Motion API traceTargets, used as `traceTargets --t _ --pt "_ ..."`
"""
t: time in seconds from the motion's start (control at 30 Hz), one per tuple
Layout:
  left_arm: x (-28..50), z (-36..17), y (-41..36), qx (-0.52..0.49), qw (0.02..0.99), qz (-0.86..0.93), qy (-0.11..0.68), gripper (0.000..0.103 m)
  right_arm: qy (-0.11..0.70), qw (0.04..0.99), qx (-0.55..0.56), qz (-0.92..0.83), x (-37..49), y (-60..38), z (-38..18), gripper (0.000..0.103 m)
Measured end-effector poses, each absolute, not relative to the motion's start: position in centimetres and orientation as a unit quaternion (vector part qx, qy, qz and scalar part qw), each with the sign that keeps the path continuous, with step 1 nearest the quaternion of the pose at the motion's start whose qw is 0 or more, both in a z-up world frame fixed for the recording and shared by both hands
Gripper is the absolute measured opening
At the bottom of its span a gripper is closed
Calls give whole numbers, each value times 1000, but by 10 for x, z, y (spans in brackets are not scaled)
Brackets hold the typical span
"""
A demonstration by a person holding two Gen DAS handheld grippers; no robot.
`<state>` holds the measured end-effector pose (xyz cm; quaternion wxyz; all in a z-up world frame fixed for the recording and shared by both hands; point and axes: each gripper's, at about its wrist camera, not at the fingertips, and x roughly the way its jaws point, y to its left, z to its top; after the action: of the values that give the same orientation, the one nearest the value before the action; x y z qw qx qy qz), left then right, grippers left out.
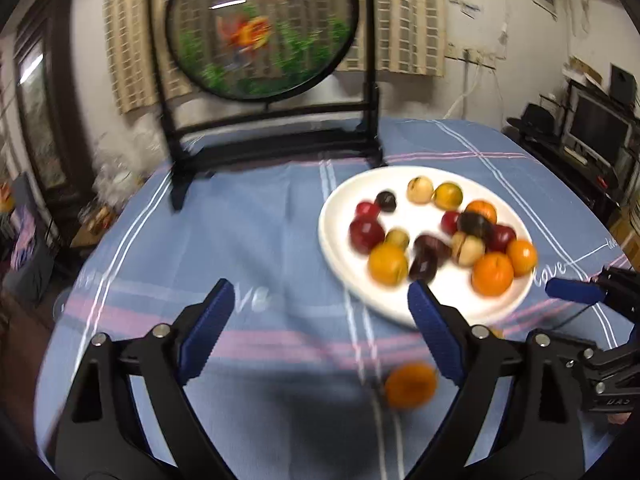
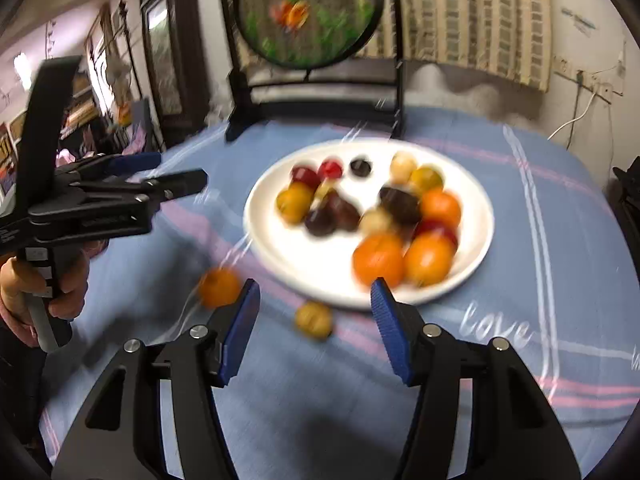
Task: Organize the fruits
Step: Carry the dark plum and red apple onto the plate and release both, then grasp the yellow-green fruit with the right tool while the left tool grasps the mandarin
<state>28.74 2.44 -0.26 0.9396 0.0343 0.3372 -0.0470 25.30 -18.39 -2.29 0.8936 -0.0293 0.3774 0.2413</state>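
Note:
A white plate point(image 1: 334, 252) point(image 2: 308, 258) on the blue checked tablecloth holds several small fruits: oranges, red, dark and pale ones. One orange point(image 1: 410, 385) point(image 2: 219, 286) lies loose on the cloth in front of the plate. A small yellow fruit point(image 2: 314, 319) lies beside it. My left gripper point(image 1: 320, 286) point(image 2: 182, 168) hovers open with nothing between its pads; the orange sits low by its right finger. My right gripper point(image 2: 315, 285) is open too. The yellow fruit lies on the cloth between its fingers, untouched. One right fingertip point(image 1: 572, 290) shows at the edge.
A round fish picture on a black stand point(image 1: 264, 28) point(image 2: 308, 12) rises at the table's back edge behind the plate. A hand point(image 2: 48, 280) grips the left tool's handle. Shelves with a screen point(image 1: 596, 128) stand beyond the table's right side.

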Motion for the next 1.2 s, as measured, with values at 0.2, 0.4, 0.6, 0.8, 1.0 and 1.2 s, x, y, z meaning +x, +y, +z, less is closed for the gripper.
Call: traceTargets --t 0.2,0.4,0.6,0.8,1.0,1.2 --pt "271 -26 41 -28 926 -35 375 93 423 877 -36 228 259 -165 -50 58" --pt "267 -24 42 -22 928 -30 370 93 438 873 -38 210 268 -157 -64 55" --pt "266 -21 44 -25 930 -28 365 93 448 871 -35 198 276 -157 -72 45" --pt "267 -24 40 -12 930 -28 367 93 453 869 -39 195 278 -157 -74 28" --pt "264 -31 20 22 923 -81 376 92 444 873 -12 204 266 -171 -61 28" --pt "257 -48 -18 82 905 -147 391 70 439 875 7 205 254 -188 -56 28"
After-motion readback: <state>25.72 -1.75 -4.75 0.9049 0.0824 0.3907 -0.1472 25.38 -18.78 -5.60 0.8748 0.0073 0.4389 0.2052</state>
